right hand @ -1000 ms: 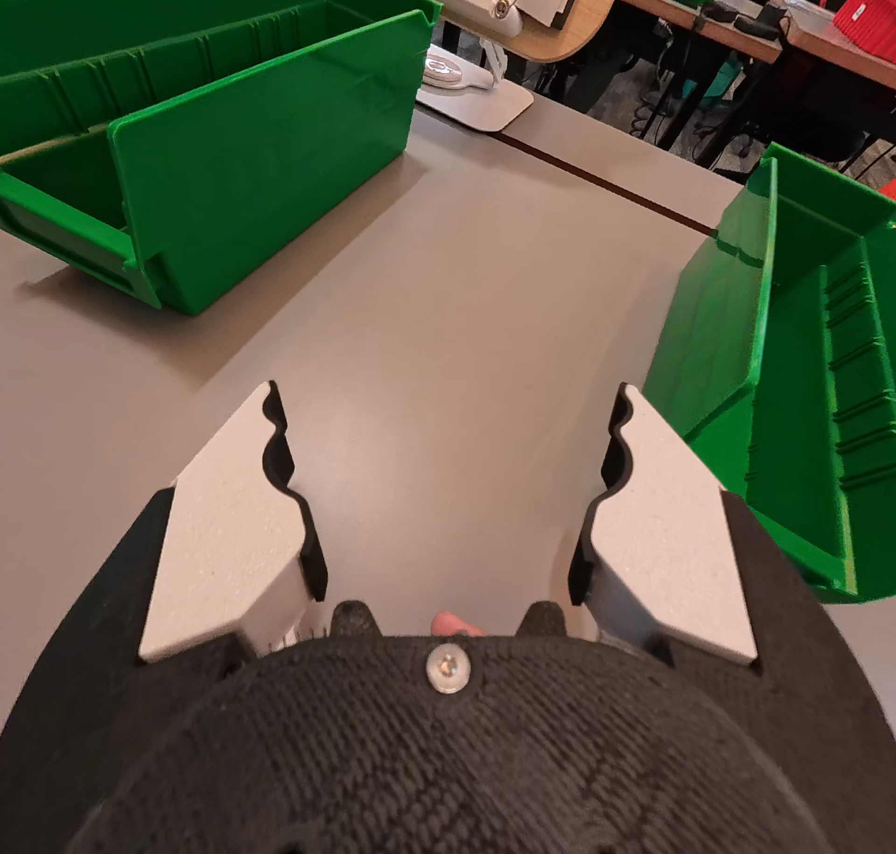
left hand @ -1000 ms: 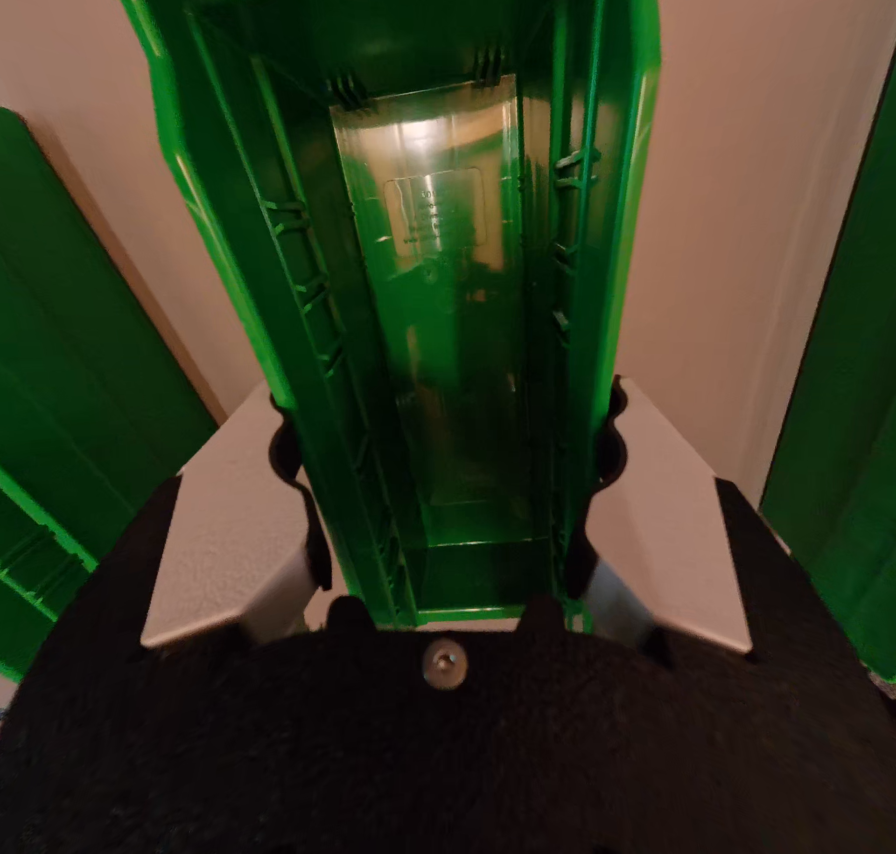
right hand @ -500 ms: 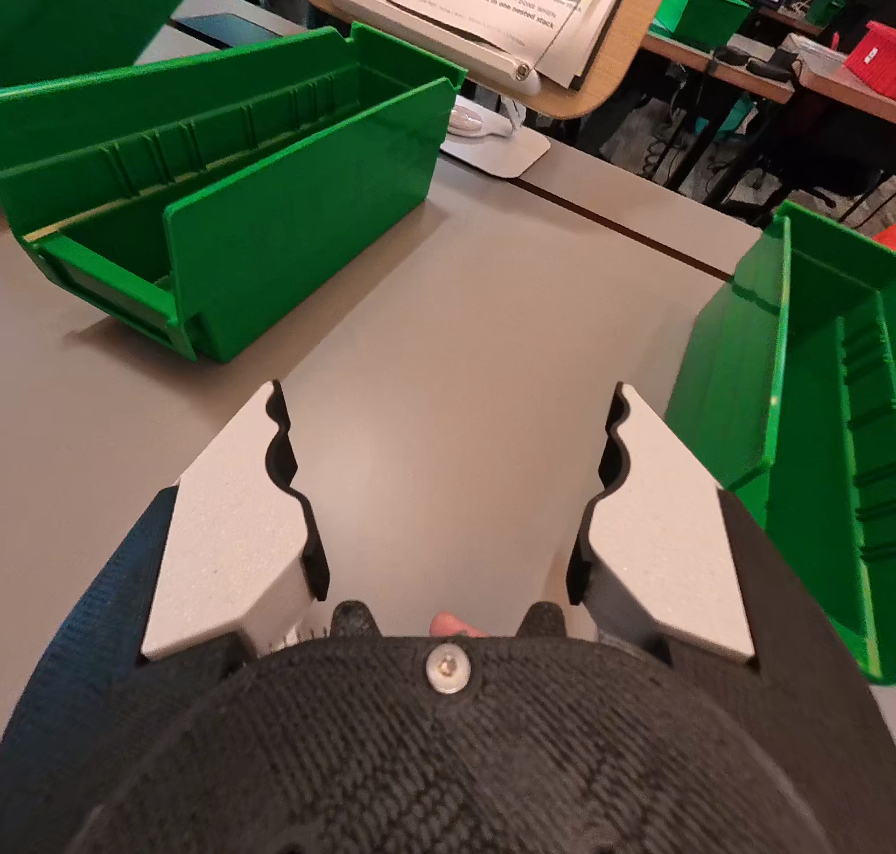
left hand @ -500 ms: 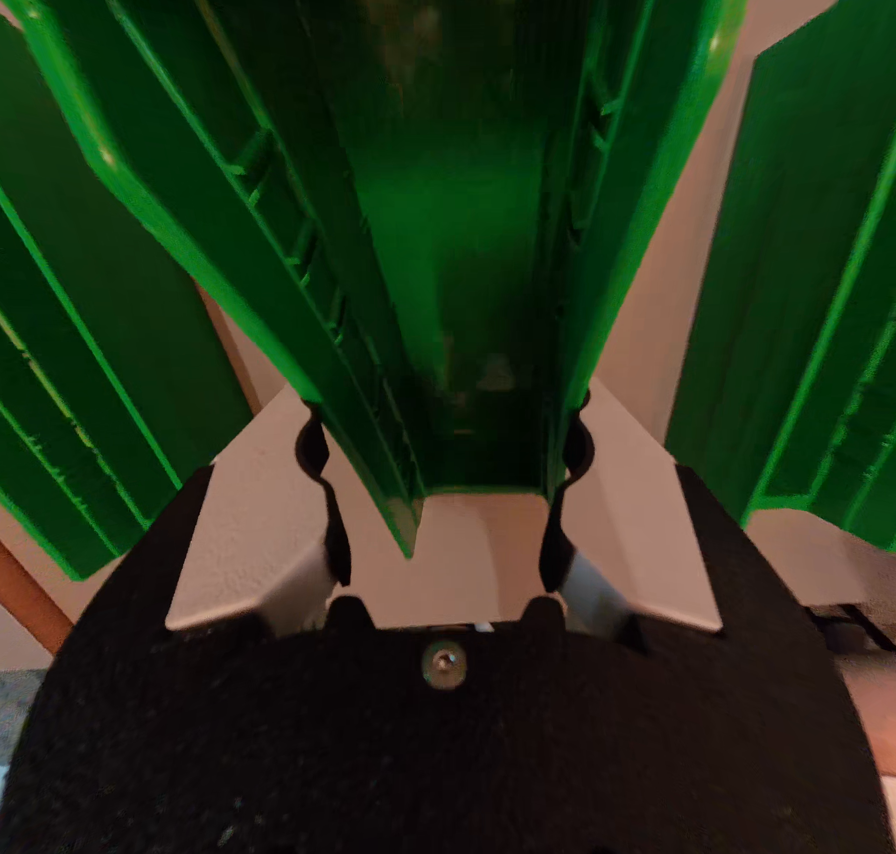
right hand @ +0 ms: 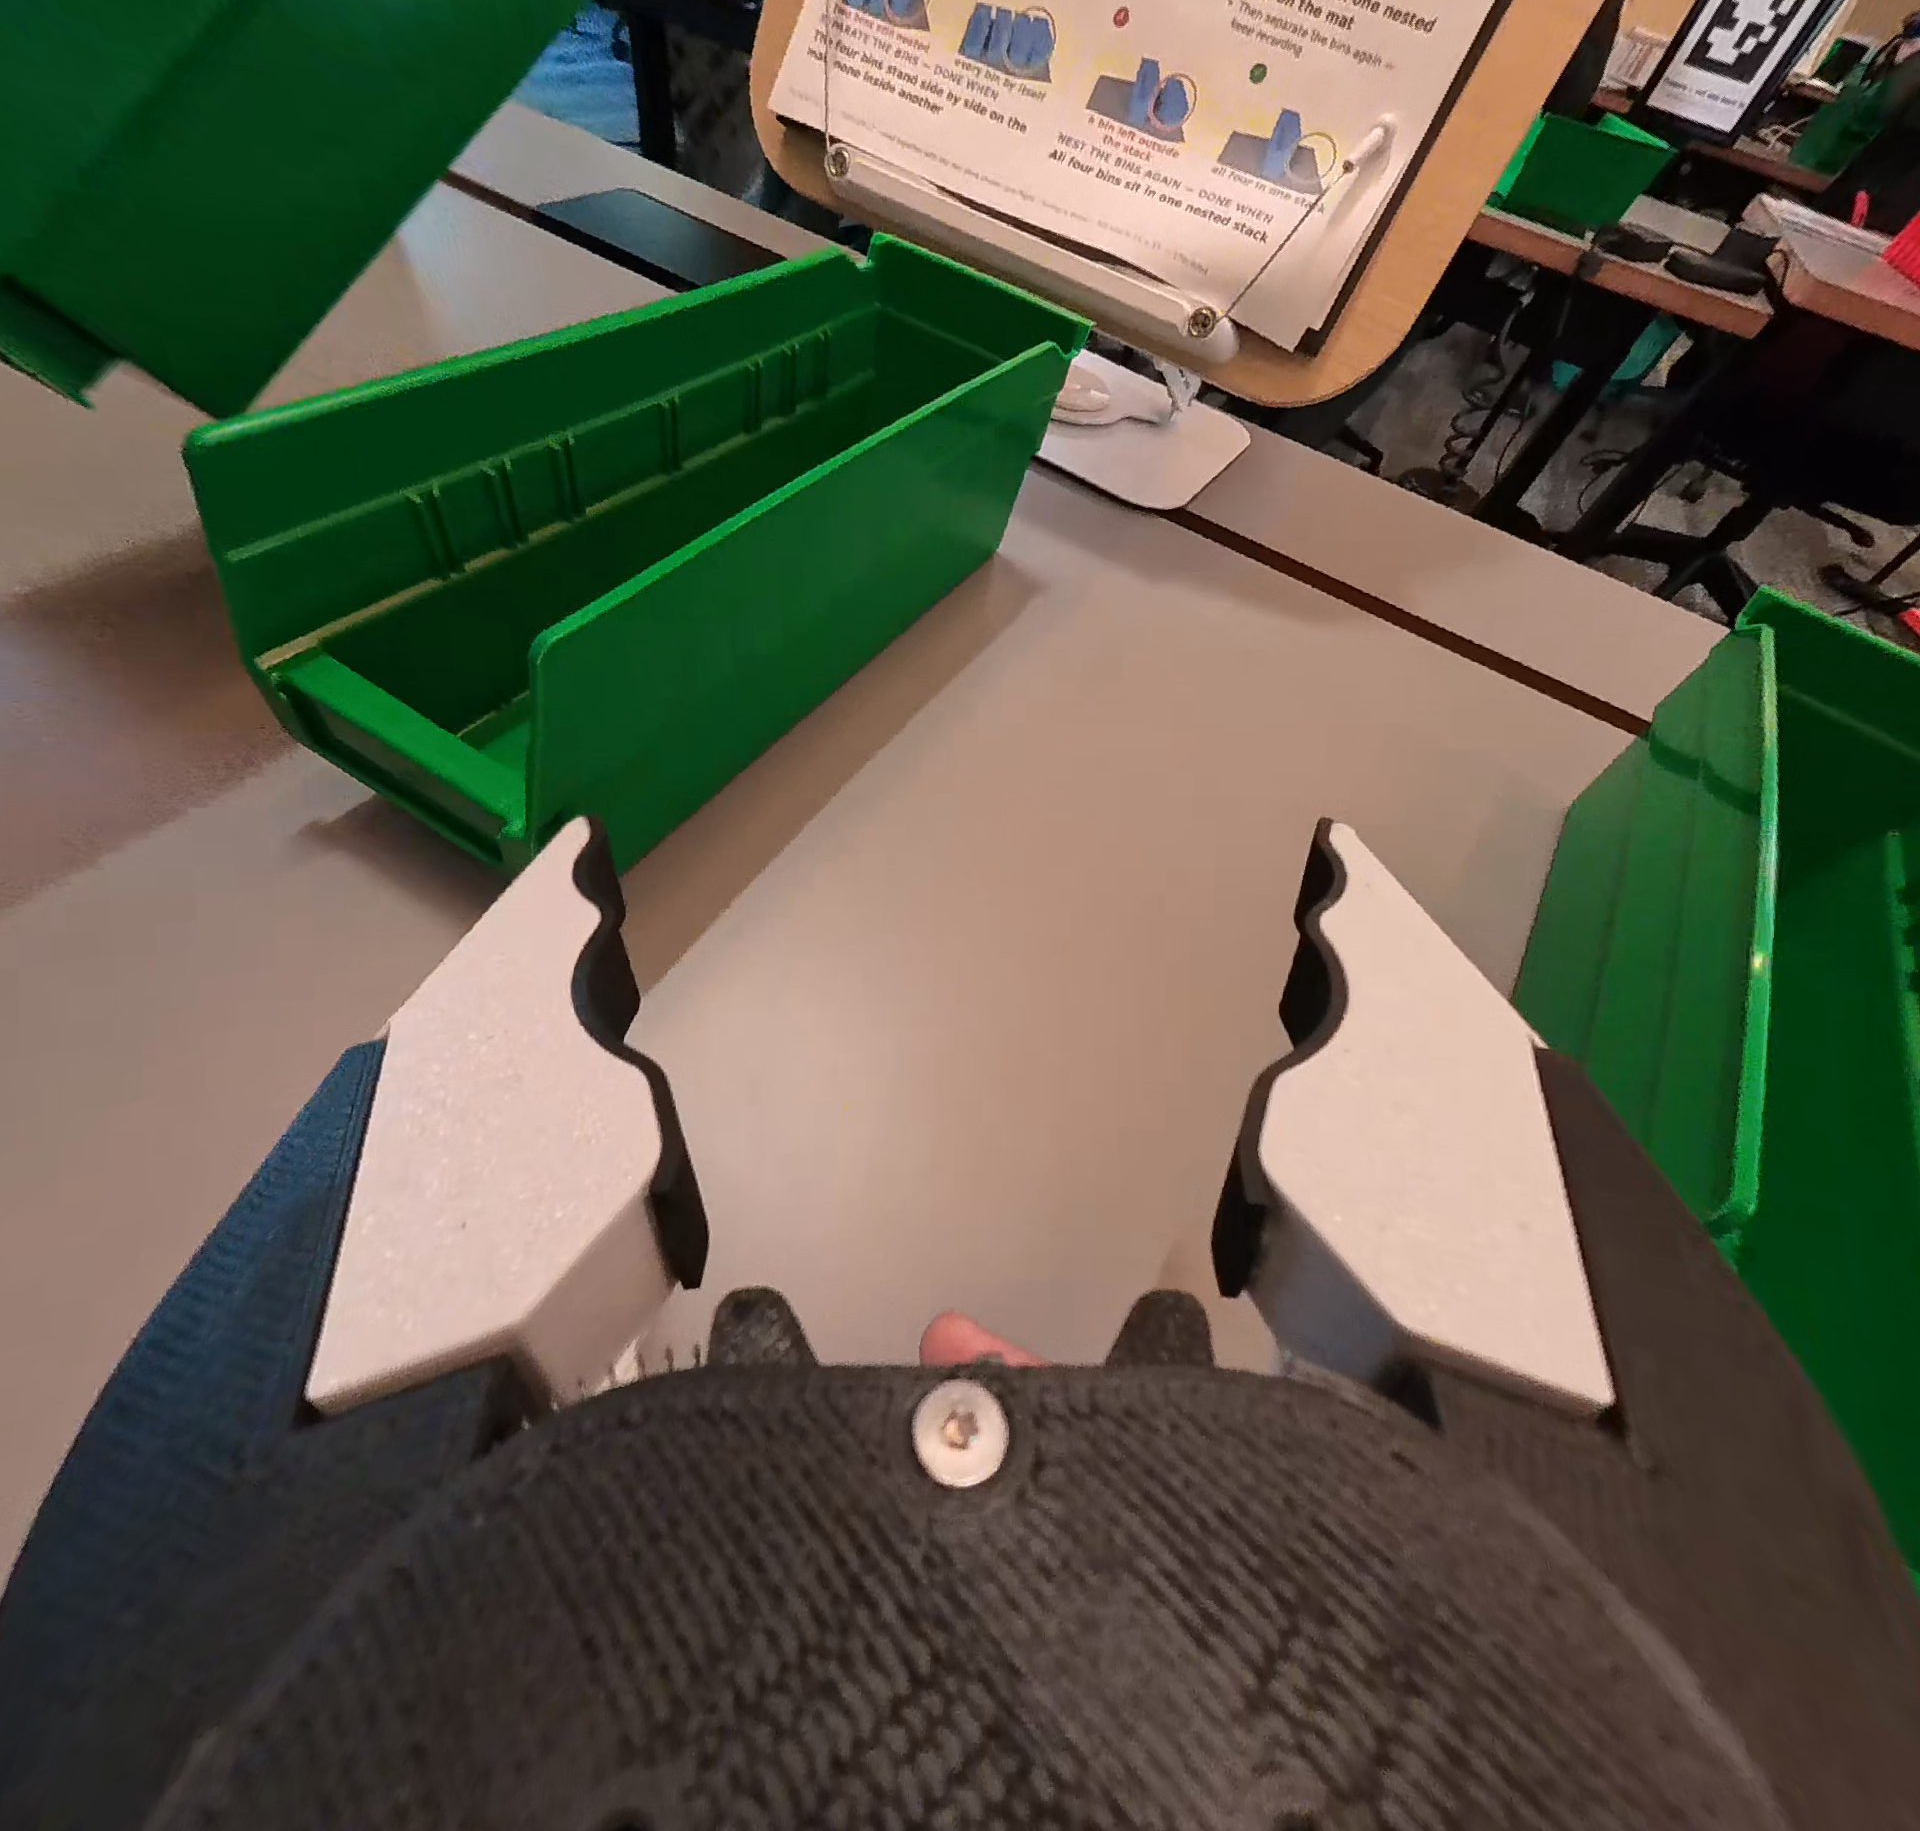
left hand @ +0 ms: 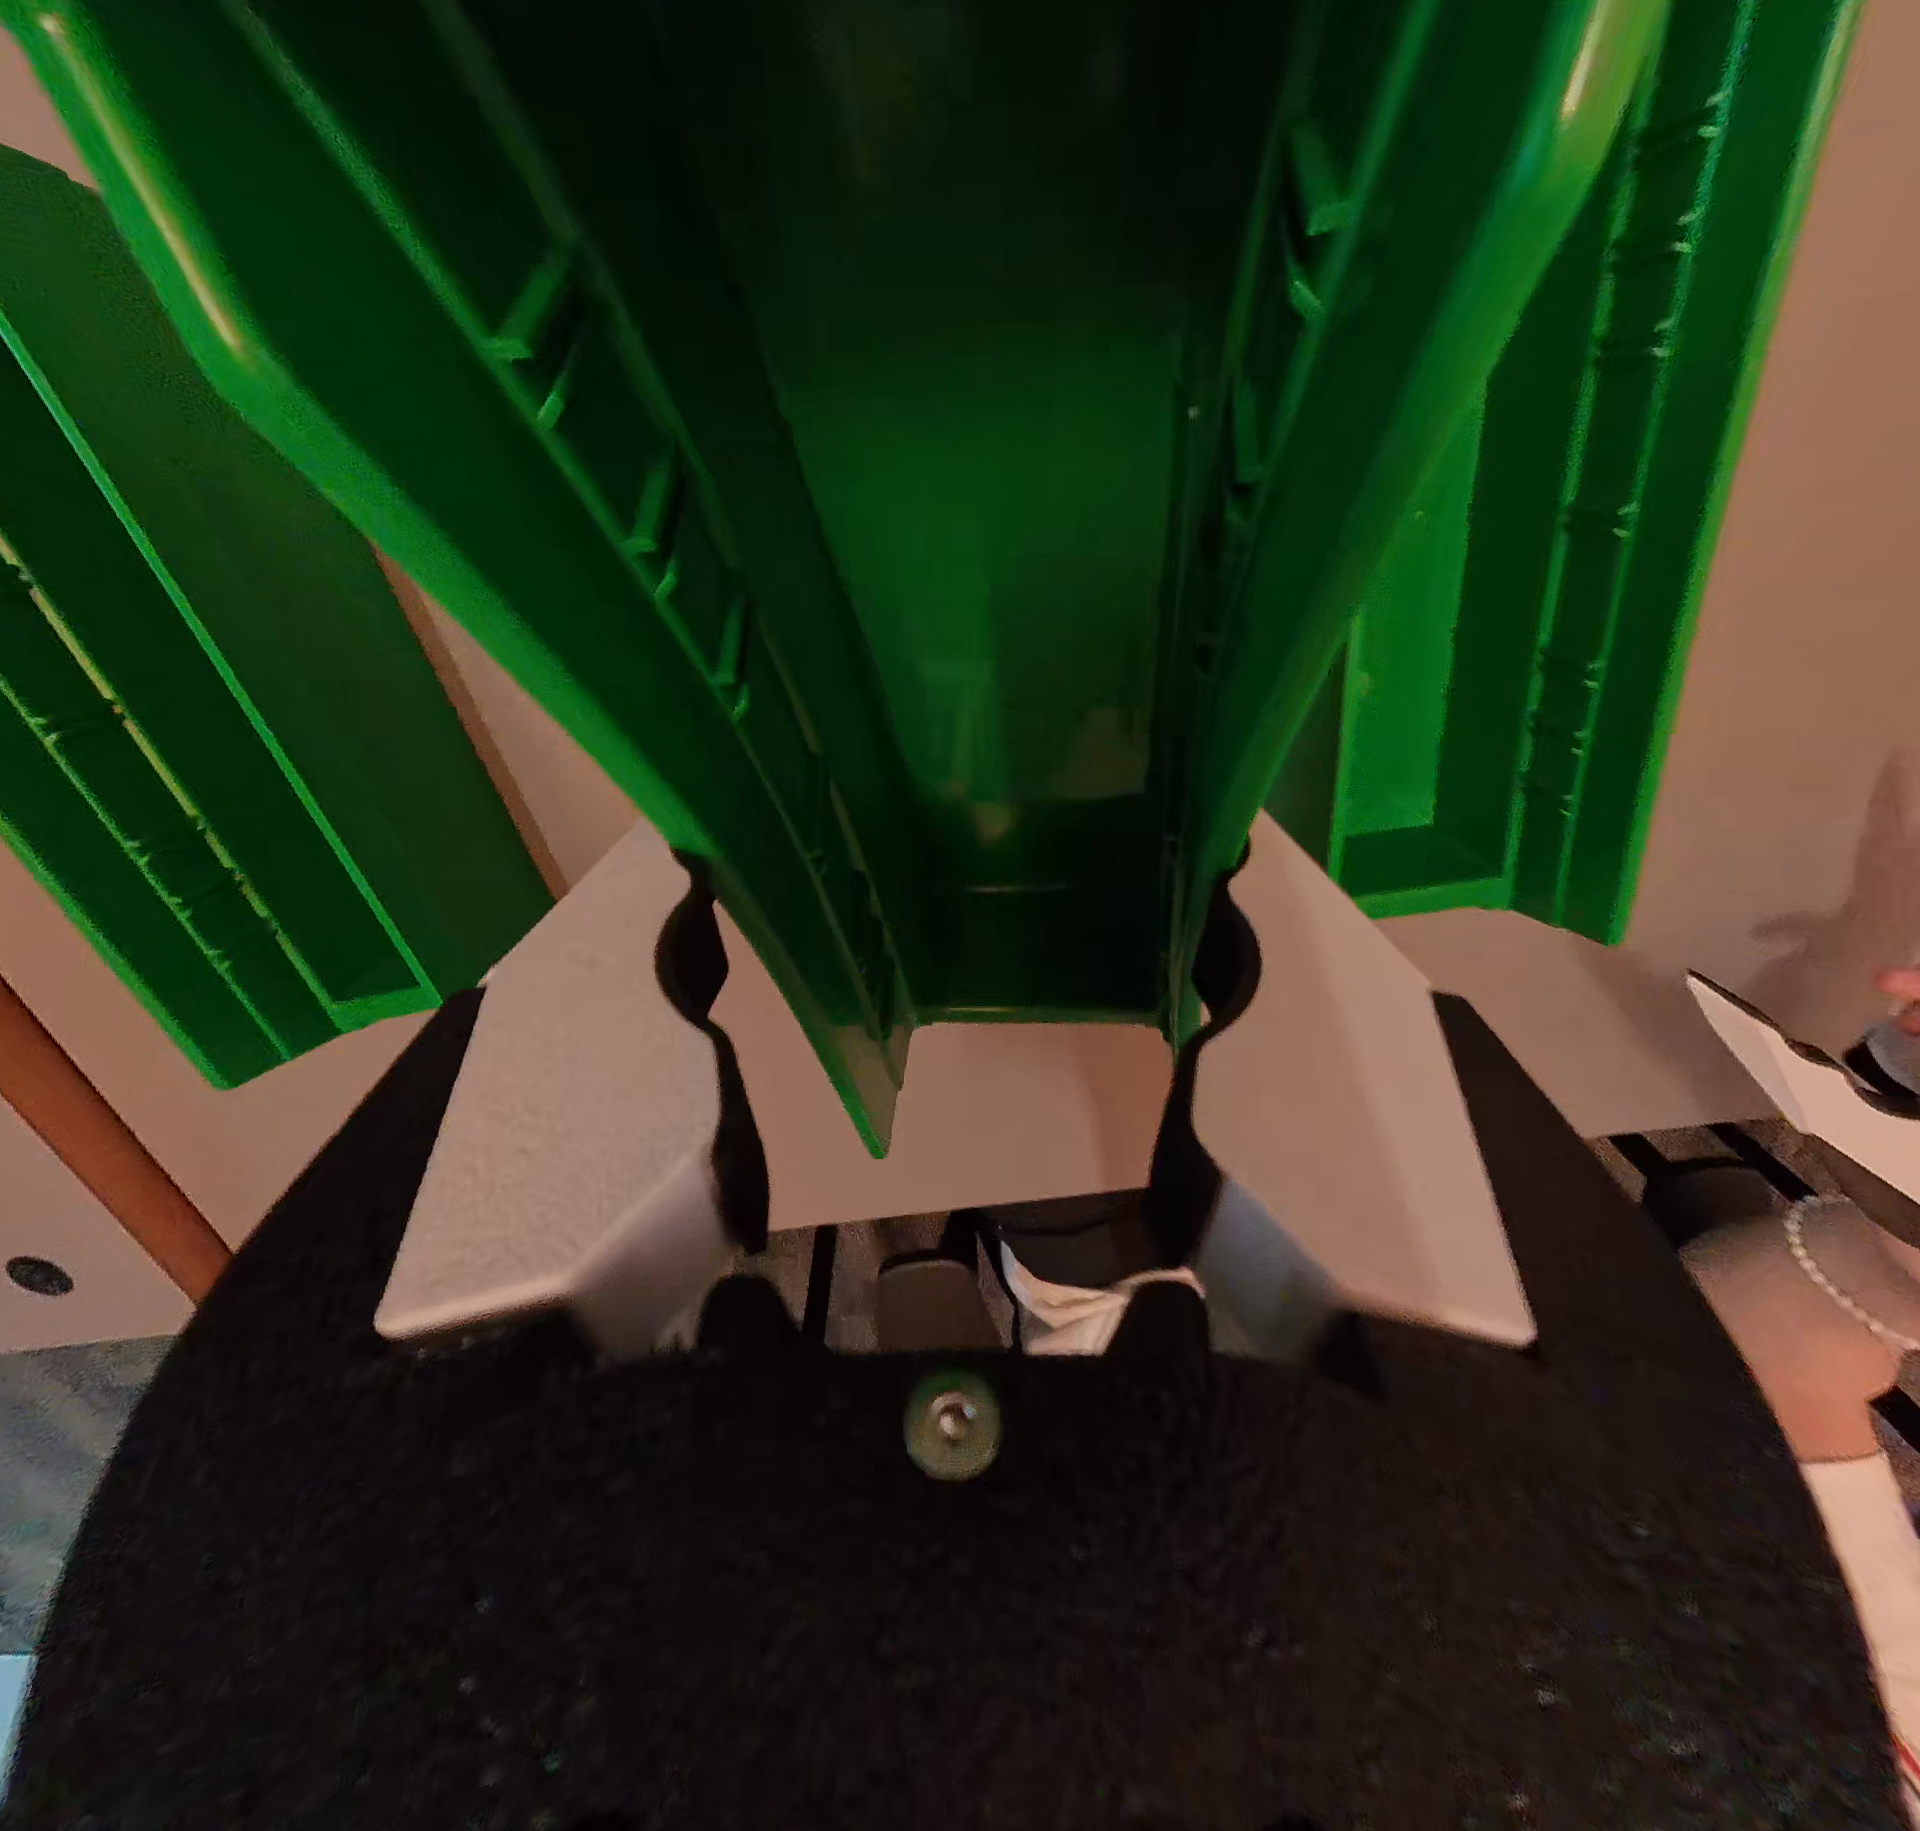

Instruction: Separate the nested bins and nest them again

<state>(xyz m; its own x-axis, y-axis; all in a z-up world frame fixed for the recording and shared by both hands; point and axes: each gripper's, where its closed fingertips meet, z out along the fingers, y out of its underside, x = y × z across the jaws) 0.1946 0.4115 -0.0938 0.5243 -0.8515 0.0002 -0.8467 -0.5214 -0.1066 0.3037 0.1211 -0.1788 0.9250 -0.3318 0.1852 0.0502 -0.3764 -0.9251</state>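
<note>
**Lifted bin held lengthwise in the left gripper; two bins on the table**

The lifted green bin (left hand: pixel 997 493) runs with its long axis straight away from the left wrist camera, open side towards the lens, its near end lying between the fingers. The left gripper (left hand: pixel 956 960) is clamped across that near end: the right finger presses against the bin's right wall, while on the left the wall's lower edge passes inside the finger, and contact there cannot be judged. In the right wrist view the same bin fills the upper left corner (right hand: pixel 239 119), clear of the grey table (right hand: pixel 987 763) and tilted.

A second green bin (right hand: pixel 644 555) rests upright on the table, open side up, its long axis running from near left to far right, with the low front lip at the near left end. In the left wrist view it appears at the right (left hand: pixel 1621 534), beyond the lifted one. A third green bin (right hand: pixel 1787 950) stands at the right edge of the table, well apart from the second; in the left wrist view it lies at the left (left hand: pixel 187 701).

The right gripper (right hand: pixel 956 950) hovers over bare table between these two bins, its fingers spread wide and holding nothing. Behind the second bin stands a wooden board carrying a printed instruction sheet (right hand: pixel 1122 67).
</note>
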